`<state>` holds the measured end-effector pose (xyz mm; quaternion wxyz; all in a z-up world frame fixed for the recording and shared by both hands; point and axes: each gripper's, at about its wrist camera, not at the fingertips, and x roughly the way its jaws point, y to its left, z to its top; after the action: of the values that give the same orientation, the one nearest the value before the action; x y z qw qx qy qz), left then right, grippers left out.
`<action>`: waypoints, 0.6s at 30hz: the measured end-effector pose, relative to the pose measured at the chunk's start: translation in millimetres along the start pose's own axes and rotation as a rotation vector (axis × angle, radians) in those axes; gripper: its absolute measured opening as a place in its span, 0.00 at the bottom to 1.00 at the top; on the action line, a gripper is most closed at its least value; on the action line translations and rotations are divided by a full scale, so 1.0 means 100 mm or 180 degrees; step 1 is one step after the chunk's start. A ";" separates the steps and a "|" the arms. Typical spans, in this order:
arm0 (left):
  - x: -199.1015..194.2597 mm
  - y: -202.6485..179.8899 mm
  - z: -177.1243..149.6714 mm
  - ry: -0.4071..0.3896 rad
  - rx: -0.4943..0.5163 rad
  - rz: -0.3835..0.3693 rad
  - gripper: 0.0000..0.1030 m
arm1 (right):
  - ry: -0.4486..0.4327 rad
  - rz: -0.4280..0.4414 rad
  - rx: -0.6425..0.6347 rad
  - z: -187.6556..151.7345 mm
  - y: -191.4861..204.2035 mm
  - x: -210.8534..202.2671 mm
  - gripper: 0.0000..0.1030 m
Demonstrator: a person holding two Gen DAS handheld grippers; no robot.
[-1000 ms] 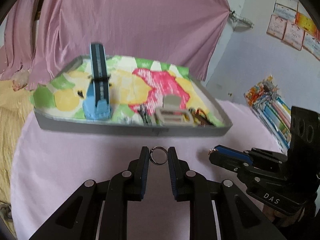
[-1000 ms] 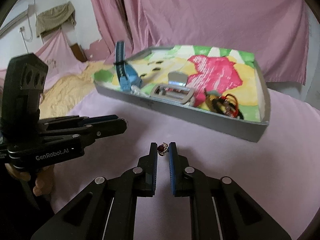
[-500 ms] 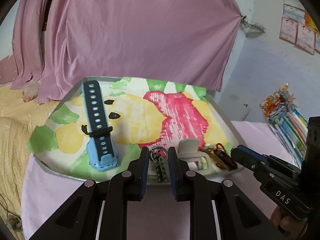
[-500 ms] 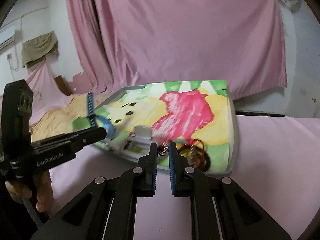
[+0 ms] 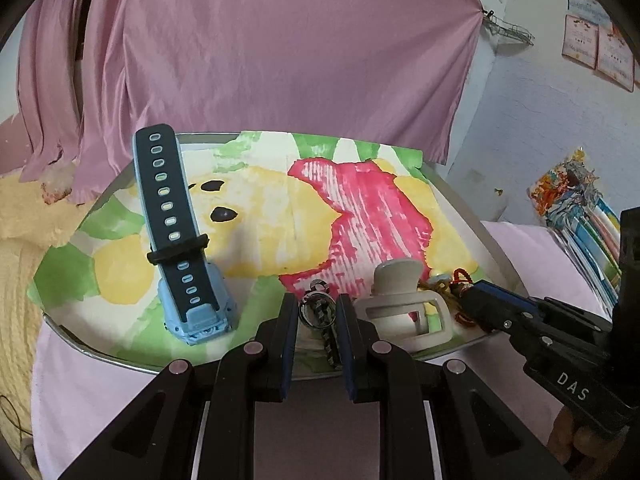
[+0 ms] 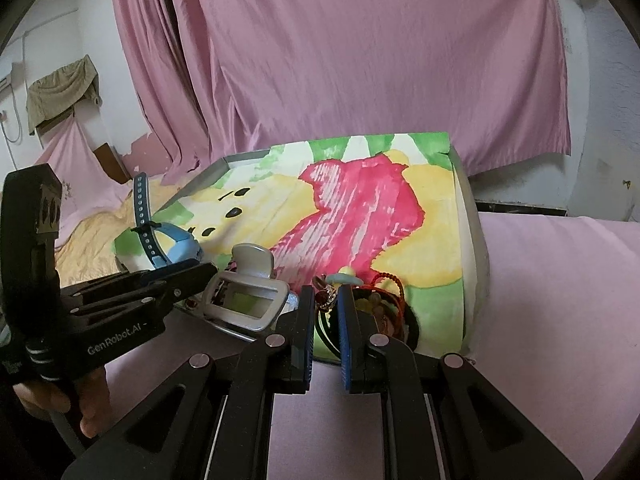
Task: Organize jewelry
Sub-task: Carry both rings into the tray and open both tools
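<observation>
Jewelry in both my grippers: left gripper [image 5: 318, 312] pinches a silver ring [image 5: 316, 309], right gripper [image 6: 326, 300] clamps a small red-stoned ring [image 6: 325, 297], both angled down over the tray's [image 5: 120, 360] near edge. Pink cloth [image 6: 560, 320] underneath, pink curtain [image 5: 280, 60] behind.

We see soft, even daylight in both views, no hard glare. Pink curtain [image 5: 280, 52] evenly lit, folds slightly smeared. We note strong fisheye bending: tray [image 5: 120, 356] rim curves, black vignette fills corners. Near gripper bodies dark, detail lost in black plastic. We find faint soft shadow under blue watch [image 5: 180, 248]. Painted tray liner [image 6: 360, 208] looks bright, colours saturated, slightly washed on yellow. Far right wall [image 5: 540, 120] cooler, bluish. Far left corner [image 6: 48, 92] in right view dimmer, somewhat soft.
</observation>
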<state>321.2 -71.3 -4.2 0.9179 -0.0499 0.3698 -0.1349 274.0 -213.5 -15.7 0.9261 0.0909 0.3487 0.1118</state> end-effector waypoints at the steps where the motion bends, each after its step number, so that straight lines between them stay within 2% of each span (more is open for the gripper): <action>1: 0.00 0.00 0.00 -0.0004 -0.0017 -0.0013 0.18 | 0.0012 -0.0002 0.0007 0.00 0.00 0.01 0.10; 12: -0.03 0.03 0.00 -0.0027 -0.0065 -0.0040 0.19 | 0.0048 0.0006 0.0098 0.00 -0.06 0.06 0.11; 16: -0.08 0.02 0.00 -0.0095 -0.0065 -0.0042 0.25 | -0.0003 0.0001 0.0106 -0.01 -0.06 0.03 0.11; 18: -0.14 0.00 0.00 -0.0167 -0.0046 -0.0053 0.35 | -0.0050 -0.0020 0.0101 -0.01 -0.06 -0.01 0.12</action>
<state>311.2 -67.5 5.4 0.9258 -0.0631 0.3461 -0.1387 273.8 -218.9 -17.3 0.9276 0.1053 0.3435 0.1027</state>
